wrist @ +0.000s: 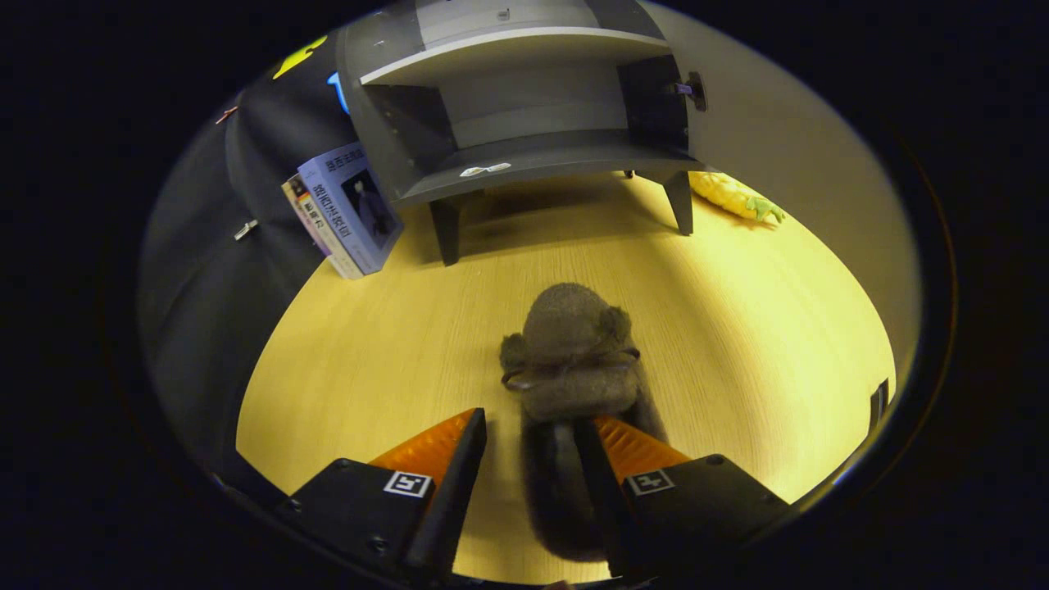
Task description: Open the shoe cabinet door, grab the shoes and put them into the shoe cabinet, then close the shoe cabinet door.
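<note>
A furry brown shoe (572,352) with a thin bow across its top lies on the light wooden floor (737,344), toe pointing at the cabinet. Its heel end runs back between the fingers of my gripper (533,419). The gripper is open: the right finger touches the shoe's side, while a strip of floor shows between the left finger and the shoe. Beyond the shoe stands the dark grey shoe cabinet (524,156) on short legs, its front open, showing a bare lower shelf and an upper shelf. A door knob (696,90) shows at its right edge.
Two books (348,209) lean against the black cloth wall left of the cabinet. A yellow pineapple toy (733,197) lies by the cabinet's right leg. A pale wall rises on the right.
</note>
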Demonstrator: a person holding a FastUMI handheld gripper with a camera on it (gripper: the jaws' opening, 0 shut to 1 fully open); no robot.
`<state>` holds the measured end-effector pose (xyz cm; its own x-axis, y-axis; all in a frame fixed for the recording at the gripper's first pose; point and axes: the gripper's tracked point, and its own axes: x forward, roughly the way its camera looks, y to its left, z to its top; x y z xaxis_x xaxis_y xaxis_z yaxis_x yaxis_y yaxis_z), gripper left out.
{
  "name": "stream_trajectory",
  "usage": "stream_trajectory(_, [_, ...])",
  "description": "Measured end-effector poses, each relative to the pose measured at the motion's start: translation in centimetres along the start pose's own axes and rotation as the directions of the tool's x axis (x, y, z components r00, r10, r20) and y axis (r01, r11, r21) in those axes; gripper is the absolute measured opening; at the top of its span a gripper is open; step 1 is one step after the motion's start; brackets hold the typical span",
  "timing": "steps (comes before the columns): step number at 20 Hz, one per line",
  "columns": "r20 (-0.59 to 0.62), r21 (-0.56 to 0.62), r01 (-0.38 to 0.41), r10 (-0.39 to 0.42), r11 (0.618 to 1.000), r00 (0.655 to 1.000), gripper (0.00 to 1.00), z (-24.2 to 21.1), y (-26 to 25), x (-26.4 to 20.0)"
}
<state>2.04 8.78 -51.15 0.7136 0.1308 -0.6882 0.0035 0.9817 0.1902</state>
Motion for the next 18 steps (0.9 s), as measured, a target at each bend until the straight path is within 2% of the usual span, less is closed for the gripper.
stream_trajectory(3, [0.069,0.023,0.041,-0.043,0.999,0.997,0.36,1.5,-0.4,2.0])
stream_trajectory(5, [0.107,-0.003,0.068,-0.067,0.998,0.992,0.11,2.3,-0.7,2.2])
stream_trajectory(9, [0.16,-0.051,0.049,-0.04,0.998,0.986,0.11,4.9,0.0,0.0])
stream_trajectory(18, [0.213,-0.067,0.03,-0.015,0.997,0.977,0.11,17.3,1.7,-9.4])
